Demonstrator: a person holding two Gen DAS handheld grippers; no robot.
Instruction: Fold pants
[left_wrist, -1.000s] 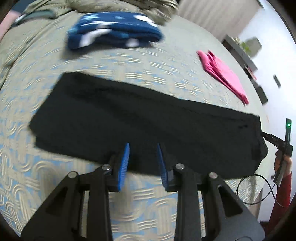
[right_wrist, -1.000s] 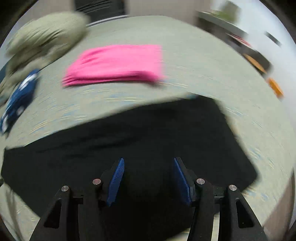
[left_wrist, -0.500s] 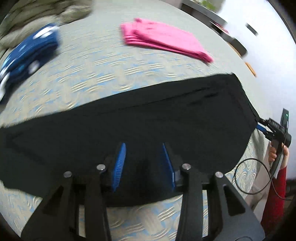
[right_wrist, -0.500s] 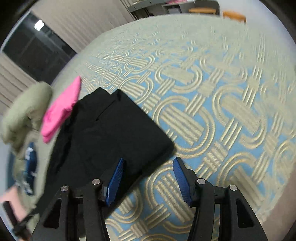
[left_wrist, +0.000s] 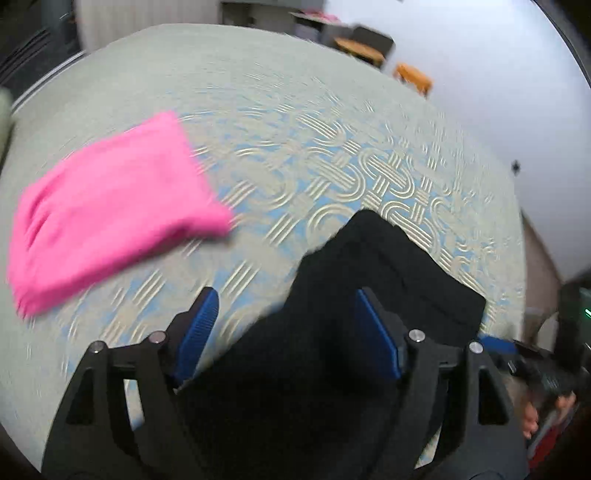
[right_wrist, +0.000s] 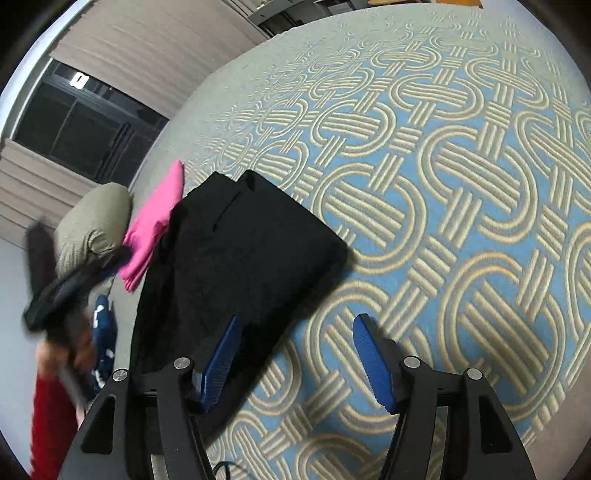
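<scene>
The black pants (left_wrist: 373, 295) lie flat on the patterned bedspread (left_wrist: 295, 122), folded lengthwise; they also show in the right wrist view (right_wrist: 240, 254). My left gripper (left_wrist: 286, 332) is open and empty, hovering over one end of the pants, its blue pads apart. My right gripper (right_wrist: 295, 360) is open and empty at the pants' near corner, its left pad over the black cloth, its right pad over bare bedspread. The left gripper shows as a blurred dark shape at the left of the right wrist view (right_wrist: 70, 288).
A folded pink garment (left_wrist: 107, 214) lies left of the pants, also seen in the right wrist view (right_wrist: 151, 225). An olive pile (right_wrist: 92, 225) and a navy patterned garment (right_wrist: 103, 343) lie beyond. A window (right_wrist: 81, 129) and furniture (left_wrist: 410, 77) are behind.
Both views have swung across the bed. My left gripper has moved along the pants to their end near the pink garment. My right gripper has shifted to the pants' corner. Both stay open.
</scene>
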